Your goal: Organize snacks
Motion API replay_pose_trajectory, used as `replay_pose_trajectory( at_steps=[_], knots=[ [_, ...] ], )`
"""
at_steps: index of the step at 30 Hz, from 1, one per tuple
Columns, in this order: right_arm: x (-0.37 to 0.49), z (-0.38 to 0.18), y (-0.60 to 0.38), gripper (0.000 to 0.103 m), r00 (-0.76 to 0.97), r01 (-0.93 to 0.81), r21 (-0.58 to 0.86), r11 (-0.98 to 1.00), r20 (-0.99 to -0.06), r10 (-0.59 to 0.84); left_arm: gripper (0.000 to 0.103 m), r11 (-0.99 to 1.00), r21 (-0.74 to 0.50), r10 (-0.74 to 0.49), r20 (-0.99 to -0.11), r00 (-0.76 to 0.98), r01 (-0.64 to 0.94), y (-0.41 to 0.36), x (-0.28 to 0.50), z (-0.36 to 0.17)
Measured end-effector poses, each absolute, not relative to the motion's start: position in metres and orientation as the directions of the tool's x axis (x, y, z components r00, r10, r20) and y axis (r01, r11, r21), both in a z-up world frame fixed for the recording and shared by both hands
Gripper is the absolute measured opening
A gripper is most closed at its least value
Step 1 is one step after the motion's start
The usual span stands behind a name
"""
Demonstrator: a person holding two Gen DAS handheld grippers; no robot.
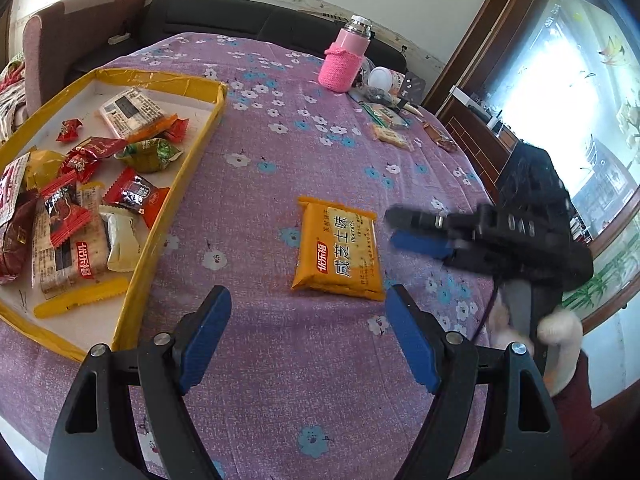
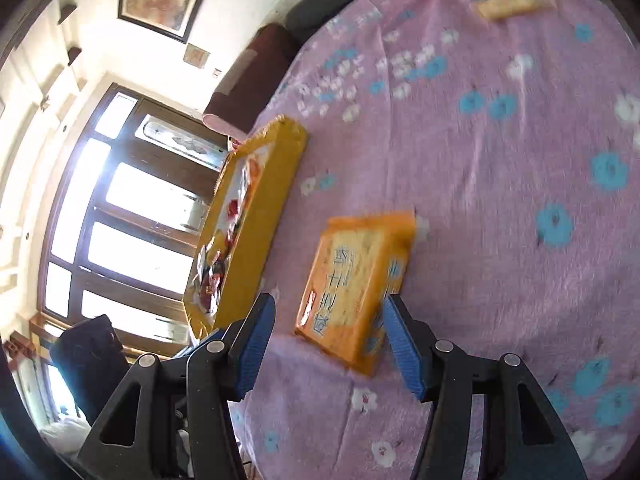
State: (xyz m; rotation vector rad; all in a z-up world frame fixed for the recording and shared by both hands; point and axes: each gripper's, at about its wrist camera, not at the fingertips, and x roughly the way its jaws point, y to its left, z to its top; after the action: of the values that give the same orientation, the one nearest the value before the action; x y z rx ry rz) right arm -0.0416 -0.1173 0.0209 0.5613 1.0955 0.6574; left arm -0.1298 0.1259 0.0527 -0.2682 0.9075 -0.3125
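An orange biscuit pack [image 1: 338,249] lies flat on the purple flowered cloth, right of a yellow-rimmed tray [image 1: 176,196] full of wrapped snacks. My left gripper [image 1: 308,308] is open and empty, just short of the pack. My right gripper [image 1: 394,226] comes in from the right, tilted on its side, open, its tips at the pack's right edge. In the right wrist view the right gripper [image 2: 328,314] is open with the pack [image 2: 356,280] just ahead between the fingers; the tray [image 2: 256,220] stands beyond it.
A pink bottle in a knitted sleeve [image 1: 346,56] stands at the far side with a white cup and clutter. Two biscuit packs [image 1: 390,134] lie at the far right. A dark sofa runs behind the table. The table edge drops off at the right.
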Motion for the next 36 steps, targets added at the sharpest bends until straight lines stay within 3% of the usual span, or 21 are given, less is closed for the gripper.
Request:
replay_pose_trajectory(
  at_steps=[4,8,13,19,27,29,30,32,36],
  knots=[
    [-0.007,0.055,-0.157,0.063,0.554,-0.118,0.554,0.824,-0.652,0.518,0.080,0.921,-0.349,-0.382,-0.720,0.579,0.174,0.123,-0.130,0.060],
    [0.044,0.053,-0.200,0.069,0.668,0.072,0.558,0.827,-0.643,0.376,0.080,0.908,-0.361,-0.414,-0.708,0.572,0.211,0.121,-0.122,0.075],
    [0.118,0.031,-0.210,0.069,0.646,0.250,0.550,0.797,-0.708,0.286,0.080,0.899,-0.370,-0.436,-0.691,0.577,0.236,0.124,-0.102,0.093],
    [0.181,0.018,-0.208,0.069,0.613,0.405,0.468,0.785,-0.776,0.146,0.080,0.896,-0.366,-0.443,-0.705,0.554,0.251,0.133,-0.088,0.073],
    [0.213,0.020,-0.144,0.073,0.492,0.375,0.042,0.926,-0.855,-0.160,0.080,0.896,-0.391,-0.440,-0.712,0.547,0.213,0.145,-0.081,0.055],
    [0.212,0.020,-0.141,0.070,0.490,0.360,0.023,0.933,-0.855,-0.168,0.080,0.896,-0.386,-0.441,-0.707,0.552,0.221,0.144,-0.084,0.057],
    [0.210,0.021,-0.141,0.061,0.491,0.351,0.017,0.936,-0.855,-0.169,0.080,0.895,-0.385,-0.444,-0.704,0.555,0.227,0.142,-0.088,0.058],
    [0.202,0.025,-0.146,0.033,0.506,0.324,0.041,0.945,-0.851,-0.137,0.080,0.892,-0.388,-0.449,-0.704,0.551,0.231,0.140,-0.089,0.058],
    [0.162,0.024,-0.164,0.033,0.523,0.252,0.117,0.961,-0.852,-0.033,0.080,0.891,-0.391,-0.452,-0.713,0.536,0.232,0.128,-0.092,0.054]
  ],
)
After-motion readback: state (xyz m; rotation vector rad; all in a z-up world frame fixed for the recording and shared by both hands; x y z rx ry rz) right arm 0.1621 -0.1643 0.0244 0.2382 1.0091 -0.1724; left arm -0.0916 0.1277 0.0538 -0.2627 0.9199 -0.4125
